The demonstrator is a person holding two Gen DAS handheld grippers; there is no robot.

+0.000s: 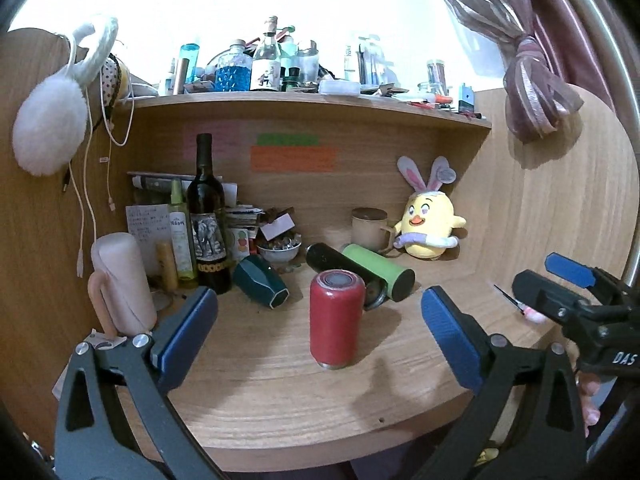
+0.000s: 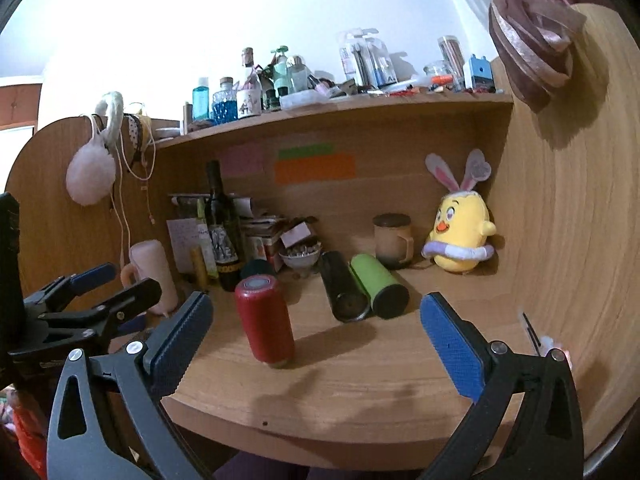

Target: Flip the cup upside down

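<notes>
A red cup (image 1: pixel 337 320) stands on the wooden desk (image 1: pixel 280 392) with its flat grey base up and its metal rim down. It also shows in the right wrist view (image 2: pixel 264 320), left of centre. My left gripper (image 1: pixel 318 340) is open and empty, its blue pads either side of the cup but nearer the camera, not touching it. My right gripper (image 2: pixel 316 344) is open and empty, just right of the cup. In the left wrist view the right gripper (image 1: pixel 560 280) shows at the right edge. In the right wrist view the left gripper (image 2: pixel 116 284) shows at the left.
Behind the red cup lie a black flask (image 1: pixel 340 266), a green flask (image 1: pixel 380 272) and a teal cup (image 1: pixel 262 284). A wine bottle (image 1: pixel 206 220), a pink mug (image 1: pixel 120 284), a beige mug (image 1: pixel 370 228) and a yellow plush chick (image 1: pixel 428 226) stand at the back.
</notes>
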